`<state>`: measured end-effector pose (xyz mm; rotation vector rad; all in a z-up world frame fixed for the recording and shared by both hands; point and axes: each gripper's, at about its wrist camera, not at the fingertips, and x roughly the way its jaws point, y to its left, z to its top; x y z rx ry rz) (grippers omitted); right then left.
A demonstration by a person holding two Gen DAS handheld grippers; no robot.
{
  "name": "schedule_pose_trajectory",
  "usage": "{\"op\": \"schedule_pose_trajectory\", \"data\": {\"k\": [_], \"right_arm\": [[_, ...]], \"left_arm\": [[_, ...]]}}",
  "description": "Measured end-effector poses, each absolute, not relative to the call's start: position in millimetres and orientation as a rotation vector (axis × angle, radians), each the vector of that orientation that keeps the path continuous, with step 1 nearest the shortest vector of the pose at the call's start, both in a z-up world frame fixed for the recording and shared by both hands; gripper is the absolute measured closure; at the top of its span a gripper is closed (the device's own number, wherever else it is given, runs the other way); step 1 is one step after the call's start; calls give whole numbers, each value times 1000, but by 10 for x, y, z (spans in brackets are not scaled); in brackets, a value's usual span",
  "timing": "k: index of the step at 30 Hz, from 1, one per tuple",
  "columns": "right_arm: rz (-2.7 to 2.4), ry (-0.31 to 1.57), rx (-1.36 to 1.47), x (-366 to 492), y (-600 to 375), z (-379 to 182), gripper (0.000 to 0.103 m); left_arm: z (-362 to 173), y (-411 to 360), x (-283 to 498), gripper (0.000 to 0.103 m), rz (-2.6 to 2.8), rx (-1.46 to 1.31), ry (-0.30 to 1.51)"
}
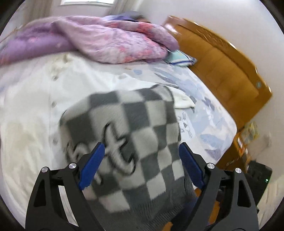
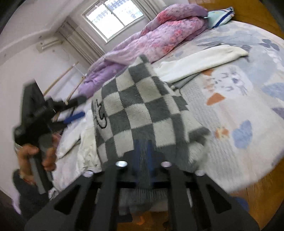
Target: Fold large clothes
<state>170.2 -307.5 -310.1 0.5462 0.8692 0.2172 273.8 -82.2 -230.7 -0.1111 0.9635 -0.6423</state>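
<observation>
Lying across the near side of the bed (image 2: 236, 99), close to its near edge: checkered sweater (image 1: 134, 135), grey and off-white squares, black script lettering on one part, ribbed grey hem hanging over the mattress edge toward the cameras.

Gripping the ribbed hem: right gripper (image 2: 142, 156), blue pads pressed together with knit fabric bunched between them.

Hovering above the sweater: left gripper (image 1: 140, 151), jaws spread wide, blue pads (image 1: 92, 165) well apart, nothing between them. Holding its handle at the left of the right wrist view: a bare hand (image 2: 35, 156), blurred.

Lying under and beside the sweater: white garment (image 2: 200, 61), one sleeve extending toward the headboard end, a buttoned part spreading to the other side.

Piling along the far edge of the bed: purple and pink quilt (image 1: 110, 44), with a blue-striped pillow (image 1: 181, 59) touching its end.

Bordering one end of the mattress: wooden headboard (image 1: 221, 58).

Showing bare printed sheet between the sweater and the headboard, and between the sweater and the quilt.

Letting in light behind the quilt: window (image 2: 113, 16).
</observation>
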Motion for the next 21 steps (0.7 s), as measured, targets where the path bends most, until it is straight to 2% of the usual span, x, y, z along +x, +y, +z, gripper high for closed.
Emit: {"op": "schedule_pose_trajectory", "data": {"k": [6, 13, 18, 21], "right_arm": [[159, 1046, 507, 2126, -3075, -3665, 101], [163, 1078, 515, 2331, -3199, -3884, 103], [195, 1092, 566, 2335, -3278, -3874, 103], [223, 1102, 568, 2310, -3307, -3682, 103]], "left_arm": [[-2825, -1166, 3380, 22, -582, -20, 1154], [-3271, -1442, 3844, 22, -528, 28, 1269], [-3374, -1609, 3939, 10, -514, 82, 1271], [-3266, -1562, 3824, 10, -545, 100, 1230]]}}
